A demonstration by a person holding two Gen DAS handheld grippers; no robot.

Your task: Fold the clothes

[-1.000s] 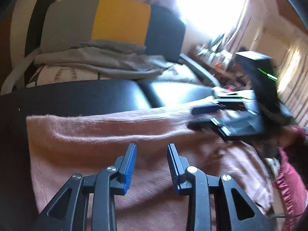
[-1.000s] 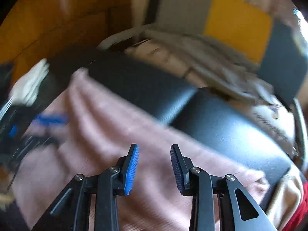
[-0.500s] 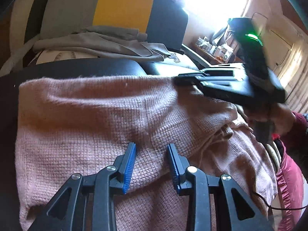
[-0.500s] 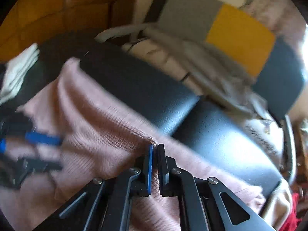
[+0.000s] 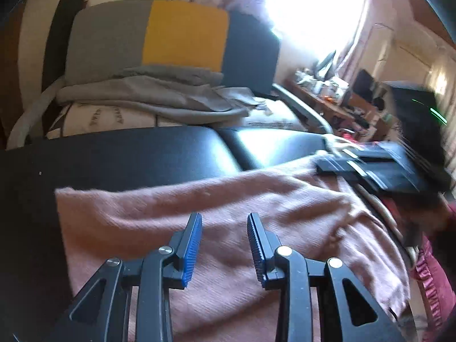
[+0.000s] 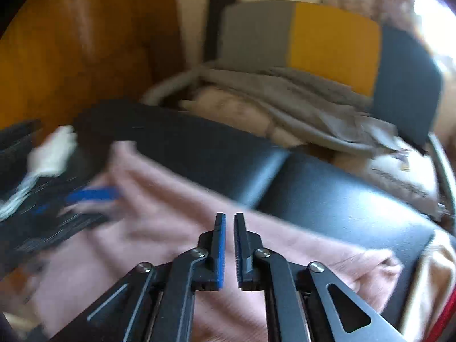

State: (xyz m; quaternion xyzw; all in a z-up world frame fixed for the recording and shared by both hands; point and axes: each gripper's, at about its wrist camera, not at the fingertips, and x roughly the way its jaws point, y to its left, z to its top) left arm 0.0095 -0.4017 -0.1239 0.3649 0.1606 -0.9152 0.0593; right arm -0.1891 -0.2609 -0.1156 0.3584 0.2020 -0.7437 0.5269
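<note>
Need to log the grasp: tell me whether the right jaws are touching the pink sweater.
Cannot tell. In the right wrist view the right gripper has its jaws nearly closed over the pink sweater, but blur hides any contact or pinched fabric.

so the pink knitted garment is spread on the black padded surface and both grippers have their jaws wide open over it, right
Not quite. Only the left gripper is wide open over the pink knitted garment. In the right wrist view, the right gripper has its jaws nearly closed, with a thin gap and no cloth visible between them. The garment does lie on the black padded surface.
</note>
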